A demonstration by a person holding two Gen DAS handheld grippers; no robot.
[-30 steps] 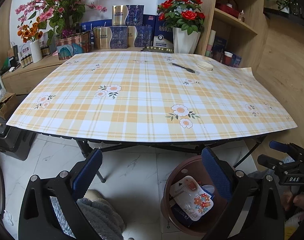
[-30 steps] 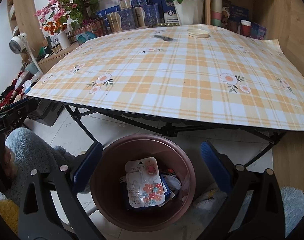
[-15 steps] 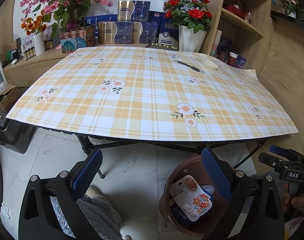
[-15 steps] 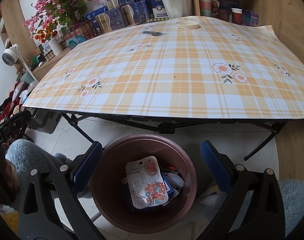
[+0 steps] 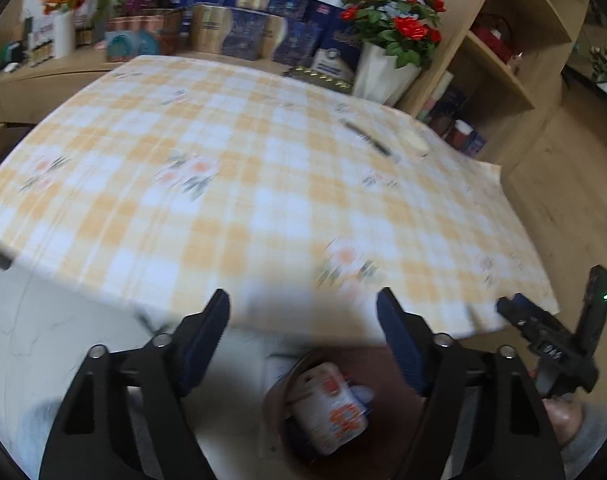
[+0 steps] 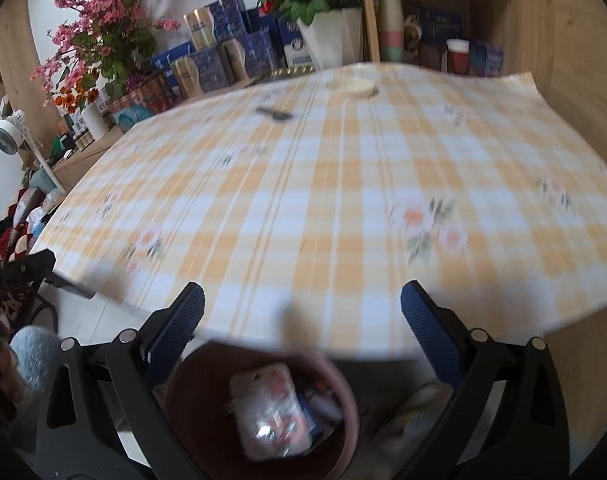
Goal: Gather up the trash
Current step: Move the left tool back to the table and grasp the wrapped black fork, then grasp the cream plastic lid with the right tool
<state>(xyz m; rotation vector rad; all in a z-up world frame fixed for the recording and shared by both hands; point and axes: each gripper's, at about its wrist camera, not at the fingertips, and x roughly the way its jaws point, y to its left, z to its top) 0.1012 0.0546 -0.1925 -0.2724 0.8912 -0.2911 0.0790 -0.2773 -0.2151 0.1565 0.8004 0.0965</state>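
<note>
The slim dark pen-like object [image 6: 274,113] is seen lying crosswise, far across the checked tablecloth [image 6: 343,208] from both empty grippers: right gripper [image 6: 302,312] spread wide, left gripper [image 5: 303,322] apart, jaws just narrowed

Both wrist cameras look forward and downward past their own black jaws, from low at the near edge of the table covered in yellow-and-white checked cloth [image 5: 263,184] toward the far wooden shelves [image 5: 499,48]. They share the tabletop and the round brown plastic bin [image 6: 343,400] on the floor (both views blurred).
</note>
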